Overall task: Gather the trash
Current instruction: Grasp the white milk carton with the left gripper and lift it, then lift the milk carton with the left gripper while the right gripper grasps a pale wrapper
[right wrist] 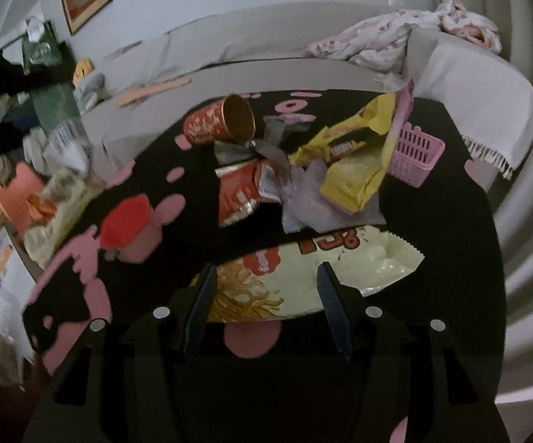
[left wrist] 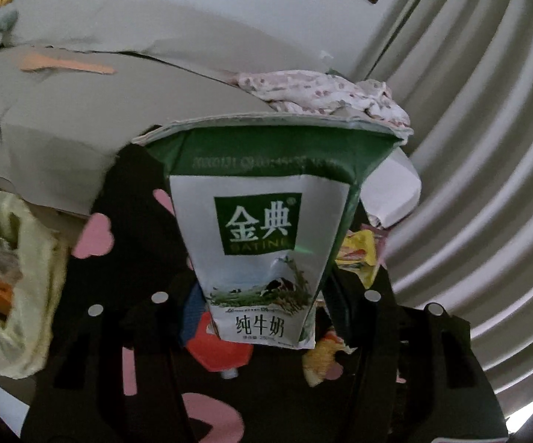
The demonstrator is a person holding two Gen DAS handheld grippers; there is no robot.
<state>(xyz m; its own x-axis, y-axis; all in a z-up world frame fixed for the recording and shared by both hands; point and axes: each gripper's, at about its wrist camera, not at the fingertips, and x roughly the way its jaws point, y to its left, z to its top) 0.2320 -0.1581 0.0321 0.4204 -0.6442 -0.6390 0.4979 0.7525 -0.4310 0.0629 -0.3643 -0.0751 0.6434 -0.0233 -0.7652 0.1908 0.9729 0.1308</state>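
Note:
My left gripper (left wrist: 262,317) is shut on a white and green milk carton (left wrist: 262,229), held upright above the black table with pink shapes (left wrist: 137,258). My right gripper (right wrist: 266,302) is open, its blue-padded fingers (right wrist: 203,299) on either side of a white and yellow snack bag (right wrist: 303,273) lying on the table (right wrist: 432,221). Beyond it lie a red wrapper (right wrist: 240,192), a red paper cup on its side (right wrist: 218,122), a yellow bag (right wrist: 355,155), grey foil (right wrist: 262,144) and a red pouch (right wrist: 126,221).
A pale green trash bag (left wrist: 19,269) hangs open at the left of the table; it also shows in the right wrist view (right wrist: 63,199). A pink basket (right wrist: 414,151) stands on the table's far right. A grey sofa (right wrist: 266,51) with floral cloth (right wrist: 395,37) lies behind. Curtains (left wrist: 488,147) hang at right.

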